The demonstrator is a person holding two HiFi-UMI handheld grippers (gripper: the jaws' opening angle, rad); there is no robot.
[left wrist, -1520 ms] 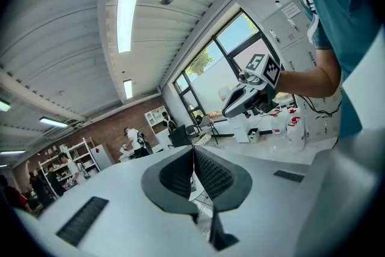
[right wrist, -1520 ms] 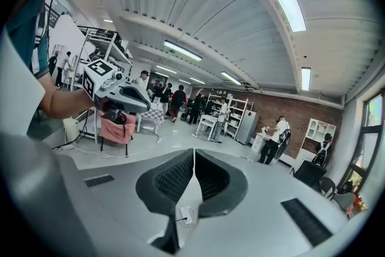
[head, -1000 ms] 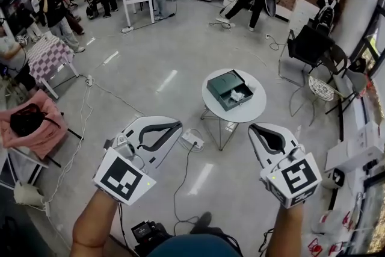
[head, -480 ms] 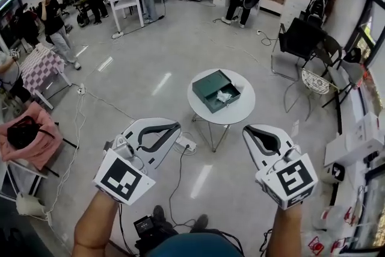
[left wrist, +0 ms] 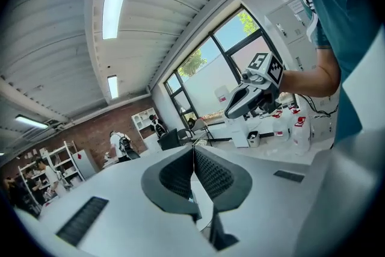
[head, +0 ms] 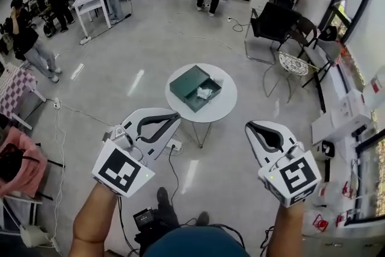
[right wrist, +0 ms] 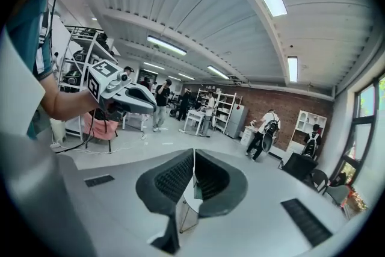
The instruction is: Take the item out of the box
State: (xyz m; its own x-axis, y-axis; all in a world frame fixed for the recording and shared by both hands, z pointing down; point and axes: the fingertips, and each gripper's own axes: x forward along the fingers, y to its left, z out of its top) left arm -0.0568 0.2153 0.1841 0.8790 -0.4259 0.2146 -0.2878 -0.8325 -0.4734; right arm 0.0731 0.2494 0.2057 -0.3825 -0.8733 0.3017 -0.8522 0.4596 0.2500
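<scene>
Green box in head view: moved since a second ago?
No. The green box keeps its spot and angle on the round table. Both drift left in frame together, so that is the camera moving.

Up on the head, looking steeply down, round table well off at 12 o'clock. On the left gripper, tilted up toward windows, catching the right gripper at 1 o'clock. On the right, facing the brick wall, left gripper near at 10 o'clock.

both arms out front; left hand-held gripper and right hand-held gripper closed, empty.
</scene>
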